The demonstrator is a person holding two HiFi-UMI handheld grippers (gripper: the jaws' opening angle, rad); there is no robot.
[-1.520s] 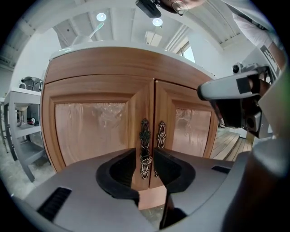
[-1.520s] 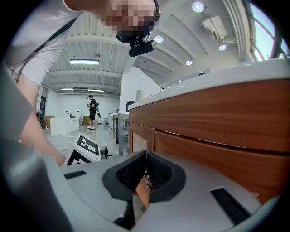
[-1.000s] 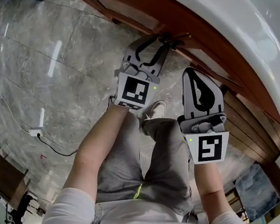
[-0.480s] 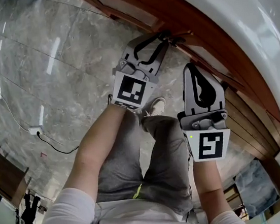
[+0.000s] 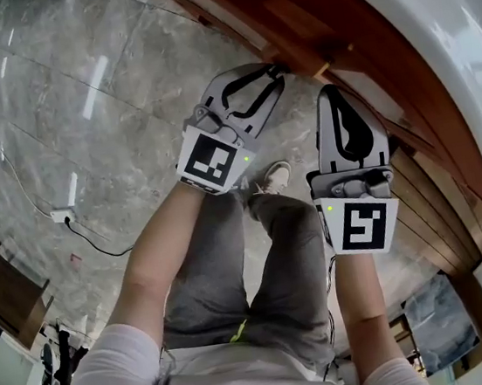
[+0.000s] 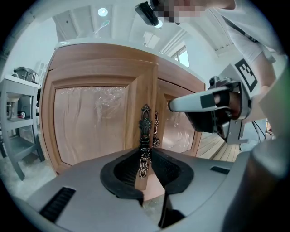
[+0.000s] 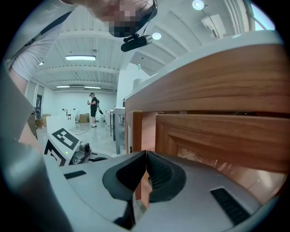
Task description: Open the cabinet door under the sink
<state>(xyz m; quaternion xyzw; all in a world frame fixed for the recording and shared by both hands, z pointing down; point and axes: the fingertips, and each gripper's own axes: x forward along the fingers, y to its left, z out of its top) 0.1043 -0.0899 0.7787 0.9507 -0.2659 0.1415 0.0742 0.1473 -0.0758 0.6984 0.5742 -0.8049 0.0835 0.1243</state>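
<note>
The wooden cabinet door (image 6: 90, 122) under the white sink (image 5: 430, 21) stands slightly ajar, its edge out from the neighbouring door (image 6: 181, 127). An ornate dark metal handle (image 6: 145, 131) runs down its edge, and my left gripper (image 6: 146, 154) is shut on the handle's lower part. From above, the left gripper (image 5: 276, 72) reaches the swung-out door edge (image 5: 296, 43). My right gripper (image 5: 335, 100) hovers beside it to the right, shut and empty. In its own view the right gripper (image 7: 146, 156) points at the ajar door's edge (image 7: 135, 131).
A second ornate handle (image 6: 155, 129) sits on the neighbouring door. The person's legs and a shoe (image 5: 274, 177) are below the grippers. A power strip with a cable (image 5: 59, 215) lies on the grey marble floor at left. A metal rack (image 6: 18, 113) stands left of the cabinet.
The left gripper's jaws closed on the handle and drew back toward the person, and the door edge swung out from the cabinet. The right gripper stayed almost still.
</note>
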